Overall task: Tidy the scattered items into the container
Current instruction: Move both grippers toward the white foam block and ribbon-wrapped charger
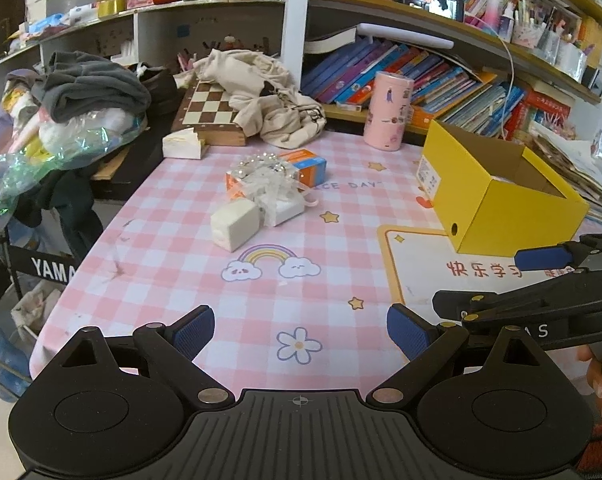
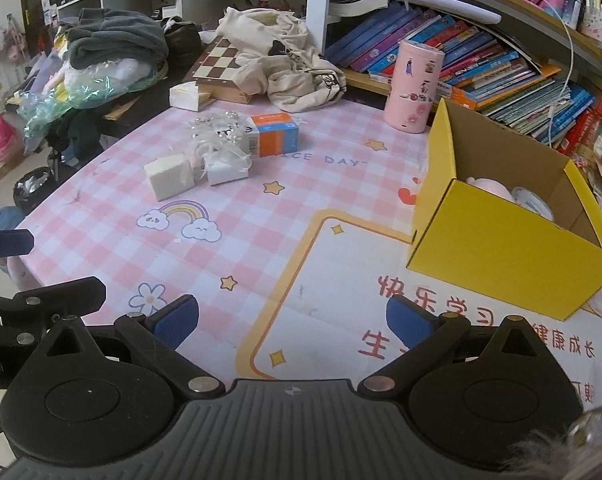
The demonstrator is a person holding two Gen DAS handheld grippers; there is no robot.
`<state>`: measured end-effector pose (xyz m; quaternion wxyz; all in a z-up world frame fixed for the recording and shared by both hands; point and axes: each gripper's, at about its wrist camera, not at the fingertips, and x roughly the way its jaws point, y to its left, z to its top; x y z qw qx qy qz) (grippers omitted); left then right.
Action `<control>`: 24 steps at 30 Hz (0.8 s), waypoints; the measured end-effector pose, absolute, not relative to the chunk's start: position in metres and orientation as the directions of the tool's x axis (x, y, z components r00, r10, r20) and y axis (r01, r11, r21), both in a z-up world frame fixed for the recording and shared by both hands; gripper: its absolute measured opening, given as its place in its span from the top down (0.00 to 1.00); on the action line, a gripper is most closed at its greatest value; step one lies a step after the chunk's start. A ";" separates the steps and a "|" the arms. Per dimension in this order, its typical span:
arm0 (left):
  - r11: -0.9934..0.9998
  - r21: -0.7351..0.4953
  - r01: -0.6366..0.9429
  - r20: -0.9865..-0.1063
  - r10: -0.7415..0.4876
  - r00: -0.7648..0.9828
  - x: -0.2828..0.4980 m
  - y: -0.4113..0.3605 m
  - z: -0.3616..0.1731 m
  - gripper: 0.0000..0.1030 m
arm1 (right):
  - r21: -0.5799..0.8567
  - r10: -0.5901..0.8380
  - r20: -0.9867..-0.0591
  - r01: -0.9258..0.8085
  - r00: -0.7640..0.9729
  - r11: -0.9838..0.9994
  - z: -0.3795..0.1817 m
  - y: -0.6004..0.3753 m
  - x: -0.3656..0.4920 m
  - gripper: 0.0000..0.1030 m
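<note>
- Pink and white checks cover the tablecloth (image 1: 189,264), which carries printed stars, a rainbow with two clouds, a flower, and a white panel with orange border and red Chinese characters at the lower right of both views.
- At the bottom of the left wrist view the left gripper (image 1: 301,330) stands with its blue pads wide apart and nothing between them, above the flower print.
- At the bottom of the right wrist view the right gripper (image 2: 293,320) is also spread wide and empty, over the border of the white panel.
- A yellow cardboard box (image 2: 501,248), open at the top, sits at the right of the frame; inside I see a pale pink thing and a white round thing, but I cannot tell what they are.
- Near the middle of the table lies the scattered group: a white block (image 1: 235,226), a small white box with ribbon (image 1: 283,206) just beside it, a pile of clear beads and ribbon (image 1: 261,168), and an orange and blue carton (image 1: 307,166) behind them. They are well apart from the yellow box.
- A pink cylinder tin (image 1: 389,110) stands upright near the far edge, between the carton and the box.
- In the upper middle, a chessboard (image 1: 211,110) lies partly under a beige cloth (image 1: 261,92).
- At the upper left a heap of grey clothing (image 1: 93,84) and plastic wrap is piled.
- Shelves with many colourful books (image 1: 441,76) fill the upper right.
</note>
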<state>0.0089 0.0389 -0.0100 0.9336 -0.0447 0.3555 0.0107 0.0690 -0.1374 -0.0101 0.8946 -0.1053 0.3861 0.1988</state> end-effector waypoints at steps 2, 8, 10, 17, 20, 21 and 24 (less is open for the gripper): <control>0.996 -0.069 -0.058 -0.666 -0.003 0.746 0.011 0.039 -0.010 0.08 | -0.028 0.281 -0.733 -0.441 0.619 0.897 -0.011 -0.137 0.073 0.01; 0.994 -0.065 -0.084 -0.675 0.018 0.737 0.021 0.040 -0.011 0.08 | -0.023 0.301 -0.732 -0.463 0.611 0.886 -0.011 -0.133 0.087 0.01; 0.993 -0.068 -0.094 -0.681 0.022 0.732 0.026 0.040 -0.013 0.08 | -0.025 0.303 -0.734 -0.470 0.608 0.882 -0.012 -0.132 0.093 0.01; 0.988 -0.089 -0.125 -0.704 0.026 0.710 0.042 0.041 -0.021 0.08 | -0.030 0.306 -0.753 -0.496 0.583 0.868 -0.018 -0.129 0.115 0.01; 0.986 -0.093 -0.139 -0.712 0.032 0.701 0.049 0.041 -0.025 0.08 | -0.031 0.309 -0.760 -0.506 0.572 0.862 -0.021 -0.129 0.125 0.01; 0.985 -0.094 -0.144 -0.715 0.034 0.698 0.052 0.041 -0.026 0.08 | -0.030 0.310 -0.761 -0.509 0.570 0.860 -0.021 -0.128 0.128 0.01; 0.984 -0.091 -0.152 -0.723 0.040 0.690 0.061 0.040 -0.030 0.08 | -0.026 0.316 -0.762 -0.515 0.565 0.857 -0.024 -0.128 0.139 0.01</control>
